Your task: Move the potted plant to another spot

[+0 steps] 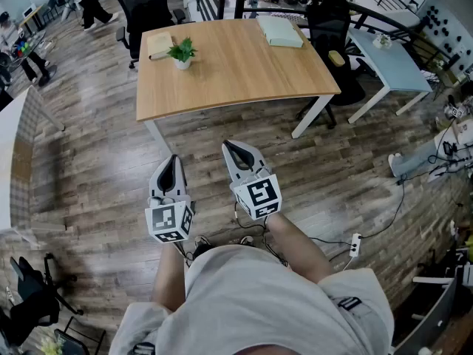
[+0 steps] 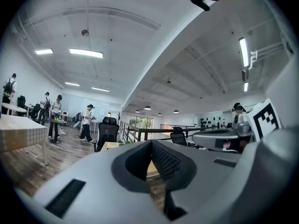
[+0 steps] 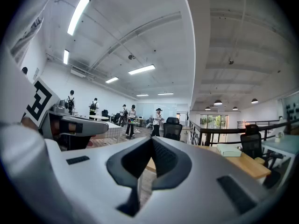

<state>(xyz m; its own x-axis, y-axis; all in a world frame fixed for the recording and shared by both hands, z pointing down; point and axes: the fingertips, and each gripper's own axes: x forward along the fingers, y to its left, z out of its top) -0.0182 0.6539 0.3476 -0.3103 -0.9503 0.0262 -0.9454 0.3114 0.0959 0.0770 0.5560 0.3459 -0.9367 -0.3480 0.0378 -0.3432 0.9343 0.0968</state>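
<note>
A small potted plant [image 1: 182, 52] with green leaves in a white pot stands on the far left part of a wooden table [image 1: 236, 76]. Both grippers hang level over the wood floor, well short of the table's near edge and apart from the plant. My left gripper [image 1: 174, 159] has its jaws together with nothing between them, and my right gripper [image 1: 230, 146] is likewise shut and empty. The left gripper view shows its closed jaws [image 2: 152, 143] pointing toward the table. The right gripper view shows its closed jaws [image 3: 152, 141] with the table [image 3: 243, 164] to the right.
A tan notebook [image 1: 159, 44] lies beside the plant, and a pale green box [image 1: 280, 31] sits at the table's far right. Black office chairs [image 1: 150, 6] stand behind the table. A light blue table [image 1: 392, 61] stands at right, with cables and a power strip [image 1: 355, 244] on the floor. People stand far left.
</note>
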